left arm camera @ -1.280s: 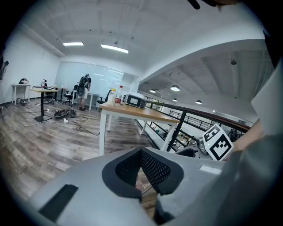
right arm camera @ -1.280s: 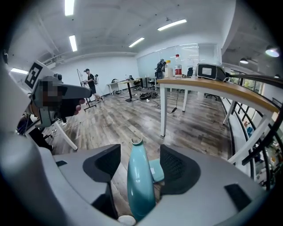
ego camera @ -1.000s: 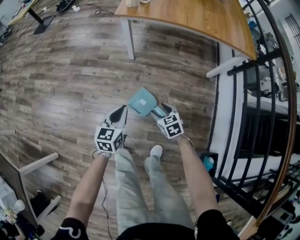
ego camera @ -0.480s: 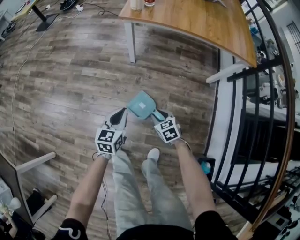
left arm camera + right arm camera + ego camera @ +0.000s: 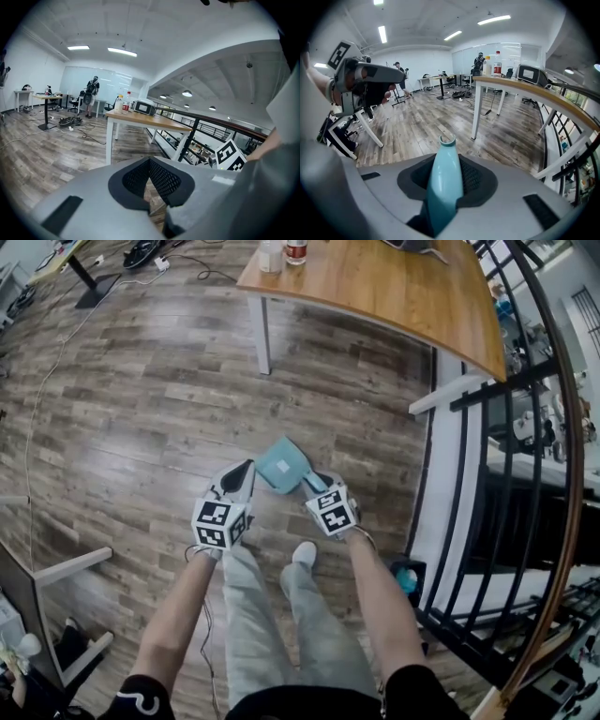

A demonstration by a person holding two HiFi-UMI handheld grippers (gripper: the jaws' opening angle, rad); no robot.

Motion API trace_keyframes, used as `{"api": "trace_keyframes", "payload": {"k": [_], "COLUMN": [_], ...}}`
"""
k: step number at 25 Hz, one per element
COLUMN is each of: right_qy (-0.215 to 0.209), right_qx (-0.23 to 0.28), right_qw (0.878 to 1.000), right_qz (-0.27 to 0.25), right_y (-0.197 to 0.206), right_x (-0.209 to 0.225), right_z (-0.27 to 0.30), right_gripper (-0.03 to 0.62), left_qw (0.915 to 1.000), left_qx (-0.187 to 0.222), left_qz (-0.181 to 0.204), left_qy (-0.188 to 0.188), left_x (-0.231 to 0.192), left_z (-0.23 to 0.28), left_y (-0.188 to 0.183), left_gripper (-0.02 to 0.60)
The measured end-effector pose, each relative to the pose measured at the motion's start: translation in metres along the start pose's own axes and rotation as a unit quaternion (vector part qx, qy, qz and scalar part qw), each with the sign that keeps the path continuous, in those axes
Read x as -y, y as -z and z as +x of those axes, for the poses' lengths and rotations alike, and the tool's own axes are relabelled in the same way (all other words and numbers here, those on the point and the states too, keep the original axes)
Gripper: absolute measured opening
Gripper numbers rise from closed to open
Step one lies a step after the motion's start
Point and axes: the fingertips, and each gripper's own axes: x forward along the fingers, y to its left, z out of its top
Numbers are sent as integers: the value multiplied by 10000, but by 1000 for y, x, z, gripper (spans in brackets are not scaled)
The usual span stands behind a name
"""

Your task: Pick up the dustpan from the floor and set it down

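Note:
A teal dustpan [image 5: 284,465] lies on the wood floor just ahead of my feet, its handle slanting back toward my right gripper [image 5: 317,482]. That gripper's jaws have just been closing with the handle between them, and they are now shut on it. In the right gripper view the handle [image 5: 445,180] fills the gap between the pads, its looped tip sticking out past them. My left gripper [image 5: 244,470] hovers just left of the pan, apart from it. In the left gripper view its pads [image 5: 140,176] meet at the tip with nothing between them.
A wooden table [image 5: 394,282] with bottles [image 5: 272,254] stands ahead on a white leg [image 5: 262,334]. A black railing [image 5: 497,474] runs along the right. A cable [image 5: 56,343] trails over the floor at left, near a white furniture leg [image 5: 75,563].
The right gripper's jaws have closed around the dustpan's handle. The left gripper has stayed beside the pan. The head view has tipped up slightly, showing more of the table.

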Motion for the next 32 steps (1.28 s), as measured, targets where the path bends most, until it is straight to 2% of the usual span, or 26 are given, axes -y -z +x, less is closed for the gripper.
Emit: {"api": "trace_keyframes", "payload": {"k": [9,19,25,28,32], "right_qy": [28,217,418,534,612], "right_qx": [-23,168,299,505,521], "right_qw": [9992,9978,9968,9958,9949], "right_qz": [388,609,611,553,616], "right_y": [-4,-21,-58,-91,-118], "right_x": [11,34,54,71,84], "right_z": [-26,-83,-133,-159,-199], "right_gripper": [91,91,91,91,91], "left_qw": [9999,10000,9998,9995,9989], "left_qx": [-119,-5,197,284,379], "left_qz": [13,20,0,102,269], "left_qy": [104,-21,-13,14,40], "left_x": [19,34,52,61,72], "left_z": [3,-11,-22,-23,-30], "left_y": [-17,-52,-97,-125,-155], "left_gripper": [-3,-3,-3,-3,-3]}}
